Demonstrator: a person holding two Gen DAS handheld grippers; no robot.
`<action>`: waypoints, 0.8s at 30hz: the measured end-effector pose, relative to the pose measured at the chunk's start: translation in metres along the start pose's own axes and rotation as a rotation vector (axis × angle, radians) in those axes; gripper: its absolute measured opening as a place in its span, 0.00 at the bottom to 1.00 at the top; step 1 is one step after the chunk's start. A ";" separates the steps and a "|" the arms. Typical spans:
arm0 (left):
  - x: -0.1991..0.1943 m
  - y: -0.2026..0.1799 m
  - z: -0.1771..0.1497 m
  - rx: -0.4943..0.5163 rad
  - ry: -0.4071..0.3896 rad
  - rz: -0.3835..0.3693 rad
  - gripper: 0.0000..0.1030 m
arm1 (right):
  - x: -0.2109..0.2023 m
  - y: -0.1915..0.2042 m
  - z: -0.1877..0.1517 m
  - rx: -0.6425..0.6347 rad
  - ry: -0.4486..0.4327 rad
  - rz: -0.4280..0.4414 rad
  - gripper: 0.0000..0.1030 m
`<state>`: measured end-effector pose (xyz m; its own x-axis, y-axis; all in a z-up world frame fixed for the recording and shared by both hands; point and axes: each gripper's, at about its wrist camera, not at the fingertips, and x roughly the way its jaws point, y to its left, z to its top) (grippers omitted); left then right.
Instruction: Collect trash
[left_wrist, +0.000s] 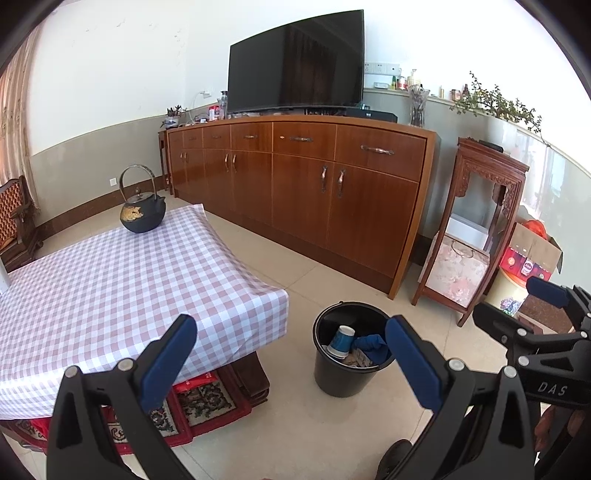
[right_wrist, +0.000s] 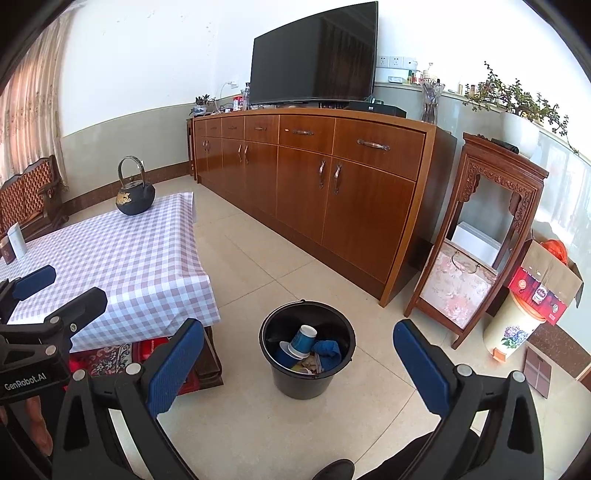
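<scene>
- The lavender-and-white checked tabletop (right_wrist: 122, 258) is carrying only a black cast-iron kettle with a gold motif (right_wrist: 135, 197), plus a small white carton (right_wrist: 16, 240) at its far left edge; no litter is showing on it.
- The left tongs (left_wrist: 291, 354) are hanging spread wide with nothing between the blue pads, over the tabletop's corner.
- The black plastic bucket (right_wrist: 306, 384) is standing on the tiled floor just beside the tabletop, holding blue-and-white paper cups (right_wrist: 304, 339), a crumpled blue cloth (right_wrist: 327, 350) and scraps I cannot identify.
- The right tongs (right_wrist: 299, 354) are likewise gaping and empty, above the bucket.
- I am judging collection as near done; the next move calls for scanning for leftovers.
- The bucket's bottom is hidden, as is the floor under the tabletop.
</scene>
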<state>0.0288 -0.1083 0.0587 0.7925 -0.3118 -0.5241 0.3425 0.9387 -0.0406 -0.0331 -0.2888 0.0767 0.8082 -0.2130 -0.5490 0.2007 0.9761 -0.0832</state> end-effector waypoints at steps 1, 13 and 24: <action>0.000 -0.001 0.000 0.002 -0.001 -0.001 1.00 | 0.000 0.000 0.000 0.000 -0.001 0.000 1.00; 0.000 -0.003 0.003 0.011 0.003 -0.005 1.00 | -0.001 0.001 0.005 0.000 -0.007 0.000 1.00; 0.000 -0.001 0.000 0.014 0.003 0.001 1.00 | -0.005 -0.001 0.004 0.007 -0.015 -0.005 1.00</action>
<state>0.0287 -0.1091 0.0588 0.7914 -0.3103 -0.5267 0.3484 0.9369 -0.0285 -0.0351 -0.2886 0.0833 0.8155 -0.2181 -0.5360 0.2084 0.9748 -0.0796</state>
